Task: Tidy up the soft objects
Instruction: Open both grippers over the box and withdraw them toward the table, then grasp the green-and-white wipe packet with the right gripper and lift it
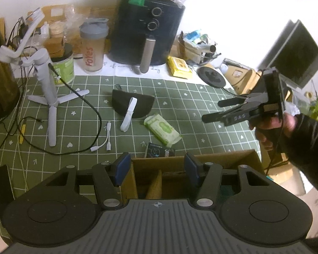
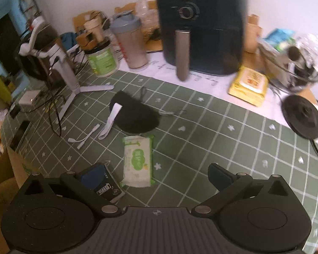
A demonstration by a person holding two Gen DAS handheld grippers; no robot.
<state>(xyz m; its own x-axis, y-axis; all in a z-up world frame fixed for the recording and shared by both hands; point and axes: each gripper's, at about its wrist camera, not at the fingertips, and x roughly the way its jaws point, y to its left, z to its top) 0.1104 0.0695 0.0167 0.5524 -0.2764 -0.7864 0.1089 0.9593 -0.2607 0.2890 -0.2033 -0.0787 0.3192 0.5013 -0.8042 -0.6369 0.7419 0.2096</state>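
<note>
Wipes pack [image 2: 137,160] flat on mat [image 2: 222,137] — untouched.

The cardboard box [image 1: 201,160] is half hidden behind the left gripper [image 1: 156,169]; its compartments' contents cannot be seen.

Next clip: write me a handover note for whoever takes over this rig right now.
Left gripper: open, empty, above the divided cardboard box.
Right gripper: open, empty, over the mat near the green wipes pack.
Black pouch with a white strap lies further back; yellow wipes pack sits by the air fryer.
Done: nothing visibly boxed.
Left: probably wipes first, then pouch.
</note>
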